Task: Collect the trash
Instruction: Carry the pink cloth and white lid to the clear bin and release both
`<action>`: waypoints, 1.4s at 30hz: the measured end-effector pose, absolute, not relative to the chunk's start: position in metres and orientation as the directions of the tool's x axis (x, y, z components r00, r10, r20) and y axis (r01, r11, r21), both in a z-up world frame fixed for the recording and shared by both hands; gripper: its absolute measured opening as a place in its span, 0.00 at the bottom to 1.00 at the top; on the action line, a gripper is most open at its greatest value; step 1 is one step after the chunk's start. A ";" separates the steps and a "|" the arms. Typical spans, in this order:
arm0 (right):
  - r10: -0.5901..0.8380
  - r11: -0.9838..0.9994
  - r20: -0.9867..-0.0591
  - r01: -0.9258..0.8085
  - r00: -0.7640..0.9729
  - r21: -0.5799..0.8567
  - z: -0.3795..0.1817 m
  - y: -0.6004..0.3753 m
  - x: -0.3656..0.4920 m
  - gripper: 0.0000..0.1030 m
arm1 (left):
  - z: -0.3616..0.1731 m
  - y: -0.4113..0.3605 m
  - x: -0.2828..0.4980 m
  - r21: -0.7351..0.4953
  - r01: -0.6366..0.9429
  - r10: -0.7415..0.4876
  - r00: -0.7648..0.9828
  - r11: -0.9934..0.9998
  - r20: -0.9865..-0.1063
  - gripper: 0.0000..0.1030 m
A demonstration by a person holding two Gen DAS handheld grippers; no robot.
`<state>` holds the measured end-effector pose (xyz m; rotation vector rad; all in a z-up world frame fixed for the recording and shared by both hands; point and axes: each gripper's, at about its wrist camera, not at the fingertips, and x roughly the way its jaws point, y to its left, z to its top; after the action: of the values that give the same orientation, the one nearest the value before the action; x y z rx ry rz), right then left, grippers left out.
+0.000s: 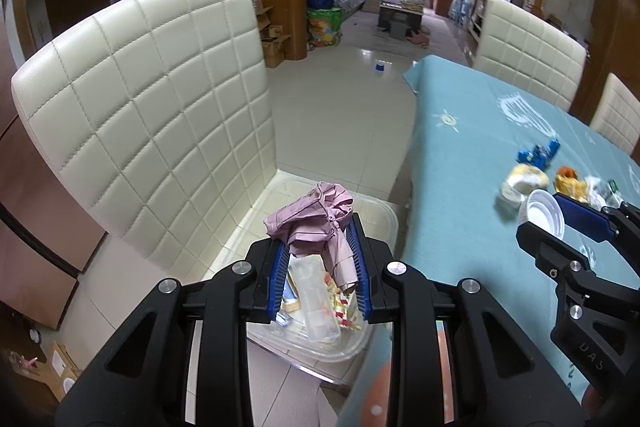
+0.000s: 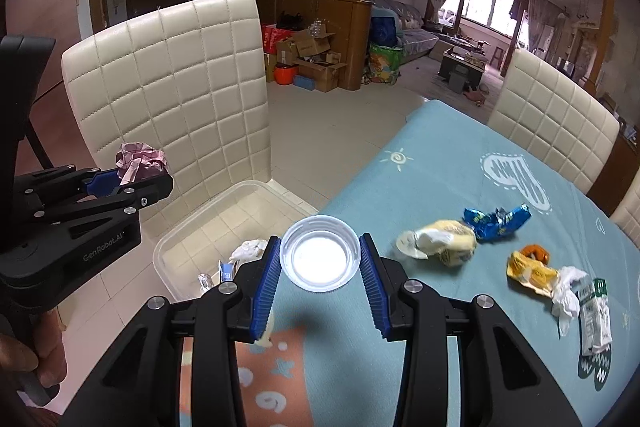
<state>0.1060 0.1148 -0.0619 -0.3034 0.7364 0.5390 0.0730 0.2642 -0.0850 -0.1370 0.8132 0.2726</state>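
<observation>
My left gripper (image 1: 320, 247) is shut on a crumpled pink paper (image 1: 316, 219) and hangs over a clear plastic bin (image 1: 376, 219) that sits on a cream chair seat; the bin holds several scraps. The same pink paper (image 2: 138, 159) and left gripper (image 2: 132, 183) show at the left of the right wrist view. My right gripper (image 2: 320, 267) is shut on a white plastic lid (image 2: 320, 253), held above the table's near left corner beside the clear plastic bin (image 2: 208, 227). In the left wrist view the white plastic lid (image 1: 542, 213) sits between the right gripper's fingers at the right edge.
A teal tablecloth (image 2: 440, 179) carries a blue wrapper (image 2: 496, 221), a yellow-white wrapper (image 2: 444, 243), an orange-yellow wrapper (image 2: 528, 267), a white tissue (image 2: 566, 291) and a green-white packet (image 2: 596, 315). A quilted cream chair back (image 2: 176, 79) rises behind the bin. Other cream chairs (image 2: 552, 131) stand across the table.
</observation>
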 end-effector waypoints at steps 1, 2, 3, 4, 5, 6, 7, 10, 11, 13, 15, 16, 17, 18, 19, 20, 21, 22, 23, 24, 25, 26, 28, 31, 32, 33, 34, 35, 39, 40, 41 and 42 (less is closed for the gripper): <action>0.360 0.819 -0.702 -0.568 0.615 -0.078 -0.060 0.119 0.109 0.38 | -0.084 0.268 0.075 -0.018 -0.298 0.191 0.656 0.954 -0.730 0.28; 0.362 0.816 -0.701 -0.572 0.615 -0.080 -0.058 0.121 0.111 0.38 | -0.084 0.273 0.077 -0.020 -0.307 0.197 0.658 0.951 -0.727 0.28; 0.364 0.812 -0.699 -0.578 0.615 -0.086 -0.057 0.125 0.114 0.38 | -0.083 0.276 0.079 -0.022 -0.314 0.201 0.659 0.949 -0.725 0.28; 0.365 0.809 -0.699 -0.581 0.615 -0.089 -0.056 0.128 0.116 0.38 | -0.083 0.279 0.081 -0.023 -0.320 0.206 0.659 0.947 -0.724 0.28; 0.367 0.806 -0.699 -0.585 0.615 -0.091 -0.056 0.131 0.119 0.38 | -0.083 0.284 0.084 -0.024 -0.328 0.211 0.659 0.944 -0.722 0.29; 0.369 0.803 -0.699 -0.588 0.613 -0.092 -0.056 0.135 0.122 0.38 | -0.083 0.287 0.086 -0.025 -0.334 0.214 0.659 0.942 -0.721 0.29; 0.369 0.802 -0.700 -0.590 0.611 -0.092 -0.056 0.138 0.125 0.38 | -0.083 0.291 0.089 -0.027 -0.339 0.217 0.658 0.940 -0.721 0.29; 0.374 0.800 -0.707 -0.595 0.601 -0.083 -0.059 0.146 0.135 0.38 | -0.086 0.299 0.096 -0.032 -0.347 0.216 0.651 0.937 -0.727 0.29; 0.374 0.799 -0.709 -0.596 0.597 -0.080 -0.061 0.147 0.138 0.38 | -0.088 0.302 0.098 -0.035 -0.348 0.214 0.649 0.937 -0.730 0.31; 0.375 0.797 -0.717 -0.599 0.588 -0.075 -0.066 0.151 0.144 0.38 | -0.092 0.306 0.102 -0.041 -0.350 0.209 0.643 0.936 -0.737 0.34; 0.373 0.795 -0.724 -0.602 0.580 -0.072 -0.070 0.154 0.149 0.38 | -0.096 0.311 0.105 -0.055 -0.367 0.207 0.635 0.928 -0.744 0.71; 0.372 0.795 -0.729 -0.603 0.575 -0.070 -0.073 0.155 0.153 0.38 | -0.096 0.312 0.105 -0.056 -0.384 0.220 0.636 0.922 -0.739 0.77; 0.372 0.795 -0.731 -0.603 0.572 -0.068 -0.075 0.156 0.156 0.38 | -0.096 0.314 0.106 -0.061 -0.397 0.229 0.641 0.916 -0.733 0.81; 0.371 0.793 -0.733 -0.605 0.569 -0.068 -0.077 0.157 0.159 0.38 | -0.097 0.316 0.107 -0.069 -0.398 0.224 0.641 0.915 -0.734 0.83; 0.371 0.790 -0.734 -0.609 0.569 -0.073 -0.079 0.159 0.161 0.38 | -0.099 0.318 0.110 -0.065 -0.404 0.228 0.634 0.912 -0.739 0.84; 0.371 0.785 -0.734 -0.614 0.568 -0.078 -0.080 0.161 0.162 0.38 | -0.100 0.319 0.111 -0.060 -0.410 0.235 0.629 0.910 -0.741 0.85; 0.372 0.782 -0.735 -0.618 0.567 -0.081 -0.081 0.162 0.164 0.38 | -0.101 0.321 0.113 -0.059 -0.415 0.237 0.625 0.908 -0.744 0.86; 0.375 0.777 -0.736 -0.624 0.563 -0.082 -0.083 0.164 0.166 0.38 | -0.104 0.323 0.114 -0.058 -0.421 0.240 0.619 0.905 -0.748 0.86; 0.378 0.774 -0.738 -0.629 0.559 -0.079 -0.084 0.166 0.166 0.38 | -0.105 0.324 0.115 -0.055 -0.428 0.245 0.614 0.902 -0.751 0.87; 0.382 0.770 -0.740 -0.633 0.554 -0.077 -0.086 0.168 0.168 0.38 | -0.108 0.326 0.115 -0.054 -0.436 0.250 0.608 0.899 -0.753 0.87; 0.385 0.766 -0.742 -0.638 0.548 -0.074 -0.088 0.170 0.169 0.38 | -0.109 0.328 0.115 -0.054 -0.440 0.252 0.606 0.896 -0.755 0.87; 0.389 0.761 -0.745 -0.645 0.541 -0.070 -0.091 0.173 0.170 0.38 | -0.111 0.330 0.114 -0.052 -0.449 0.257 0.600 0.892 -0.757 0.87; 0.397 0.751 -0.751 -0.657 0.527 -0.064 -0.095 0.178 0.171 0.38 | -0.115 0.333 0.114 -0.047 -0.460 0.264 0.588 0.887 -0.765 0.87; 0.406 0.737 -0.760 -0.674 0.508 -0.056 -0.101 0.185 0.170 0.38 | -0.120 0.337 0.112 -0.035 -0.476 0.278 0.571 0.879 -0.772 0.87; 0.410 0.732 -0.762 -0.679 0.502 -0.054 -0.102 0.187 0.170 0.38 | -0.121 0.339 0.111 -0.033 -0.482 0.282 0.566 0.876 -0.774 0.87; 0.413 0.726 -0.764 -0.686 0.496 -0.053 -0.104 0.189 0.170 0.38 | -0.123 0.341 0.110 -0.032 -0.486 0.285 0.563 0.873 -0.776 0.87; 0.416 0.722 -0.765 -0.690 0.492 -0.052 -0.105 0.190 0.169 0.38 | -0.124 0.342 0.110 -0.032 -0.490 0.286 0.559 0.871 -0.778 0.87; 0.418 0.719 -0.765 -0.693 0.489 -0.050 -0.106 0.191 0.169 0.38 | -0.125 0.343 0.109 -0.030 -0.494 0.288 0.554 0.869 -0.781 0.87; 0.426 0.710 -0.769 -0.703 0.476 -0.042 -0.109 0.195 0.169 0.38 | -0.128 0.346 0.107 -0.024 -0.502 0.295 0.545 0.865 -0.785 0.87; 0.427 0.709 -0.771 -0.705 0.472 -0.039 -0.110 0.196 0.169 0.38 | -0.129 0.347 0.106 -0.024 -0.504 0.295 0.544 0.864 -0.785 0.87; 0.432 0.706 -0.773 -0.708 0.466 -0.032 -0.111 0.197 0.169 0.38 | -0.130 0.348 0.106 -0.025 -0.505 0.295 0.542 0.862 -0.787 0.87; 0.437 0.703 -0.773 -0.711 0.460 -0.026 -0.111 0.197 0.170 0.38 | -0.131 0.347 0.105 -0.025 -0.507 0.295 0.541 0.862 -0.788 0.87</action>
<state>0.1696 0.1972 -0.1110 -0.3716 0.8259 0.7268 0.1050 0.3475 -0.1310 -0.2636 0.8784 0.4832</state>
